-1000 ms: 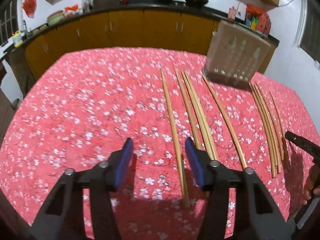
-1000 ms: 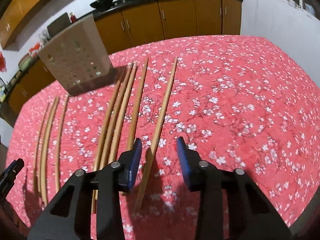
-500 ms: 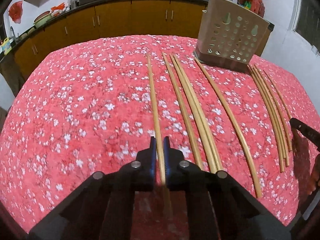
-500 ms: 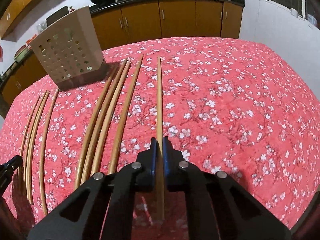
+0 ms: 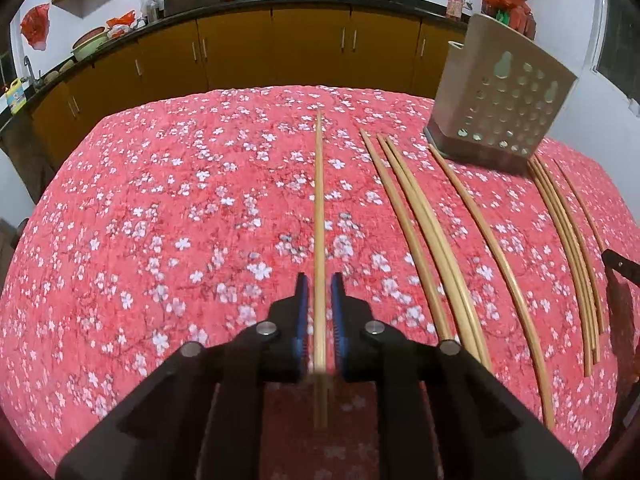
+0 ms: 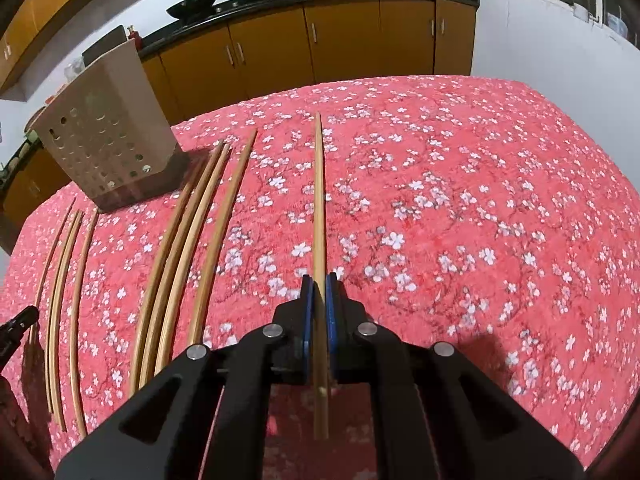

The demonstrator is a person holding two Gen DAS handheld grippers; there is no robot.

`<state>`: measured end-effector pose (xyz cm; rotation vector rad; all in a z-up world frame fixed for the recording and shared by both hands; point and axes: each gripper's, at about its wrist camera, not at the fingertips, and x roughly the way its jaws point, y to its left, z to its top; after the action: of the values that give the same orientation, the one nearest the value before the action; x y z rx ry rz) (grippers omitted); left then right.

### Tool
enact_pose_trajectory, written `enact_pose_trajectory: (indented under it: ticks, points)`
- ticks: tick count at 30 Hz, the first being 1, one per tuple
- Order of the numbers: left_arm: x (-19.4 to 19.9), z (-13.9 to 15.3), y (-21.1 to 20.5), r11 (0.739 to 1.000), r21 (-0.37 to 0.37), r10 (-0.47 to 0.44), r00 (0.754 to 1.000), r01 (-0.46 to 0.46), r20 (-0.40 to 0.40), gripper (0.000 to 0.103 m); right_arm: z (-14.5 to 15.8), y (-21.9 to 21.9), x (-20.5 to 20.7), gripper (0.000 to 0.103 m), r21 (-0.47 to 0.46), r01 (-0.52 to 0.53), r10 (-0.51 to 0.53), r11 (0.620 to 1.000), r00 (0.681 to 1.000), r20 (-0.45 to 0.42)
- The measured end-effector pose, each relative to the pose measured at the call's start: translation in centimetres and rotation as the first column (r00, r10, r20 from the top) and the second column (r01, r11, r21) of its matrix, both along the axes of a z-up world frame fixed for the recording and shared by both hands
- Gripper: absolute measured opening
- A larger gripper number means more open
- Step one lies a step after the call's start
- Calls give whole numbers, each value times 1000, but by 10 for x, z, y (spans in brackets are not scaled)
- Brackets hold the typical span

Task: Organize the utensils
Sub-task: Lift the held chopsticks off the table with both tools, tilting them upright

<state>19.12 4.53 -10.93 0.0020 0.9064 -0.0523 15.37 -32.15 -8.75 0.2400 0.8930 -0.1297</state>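
Observation:
Several long bamboo chopsticks lie in rows on the red floral tablecloth [image 5: 168, 208]. My left gripper [image 5: 319, 280] is shut on one chopstick [image 5: 319, 200], which runs straight ahead between its blue pads. My right gripper [image 6: 319, 282] is shut on another chopstick [image 6: 319, 200], also pointing straight ahead. A beige perforated utensil holder [image 5: 504, 100] stands at the far right in the left wrist view and at the far left in the right wrist view [image 6: 104, 136].
Loose chopsticks [image 5: 424, 232] lie right of the left gripper and more chopsticks [image 6: 172, 256] lie left of the right gripper. Wooden kitchen cabinets [image 5: 280, 48] with pans on the counter stand beyond the table. The other gripper's tip [image 5: 620, 268] shows at the right edge.
Both grippers closed from wide open onto a chopstick each. The views have since shifted, with the held chopsticks staying straight between the pads.

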Motion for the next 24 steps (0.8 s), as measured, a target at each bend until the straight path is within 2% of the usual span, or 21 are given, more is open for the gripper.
enact_pose_trajectory:
  ticks: [8,12,15,24]
  points:
    - [-23,1,-4,1000,9,-6,1000,6,10,15,0,5,-17,8,-20,-20,20,1000,1000,15]
    - [-30,1,-1,1000,15,-5,1000,5,10,8,3,3,-20,7,-14,-20,20,1000,1000,14]
    - [-35,6,7,1000,6,2,1000,-2,-1,8,15,0,-27,7,-17,-16,17,1000,999,51]
    - [-56,66,27,1000,-1,10,991,-10,131,8,75,-11,-49,7,-57,3,10,998,974,226]
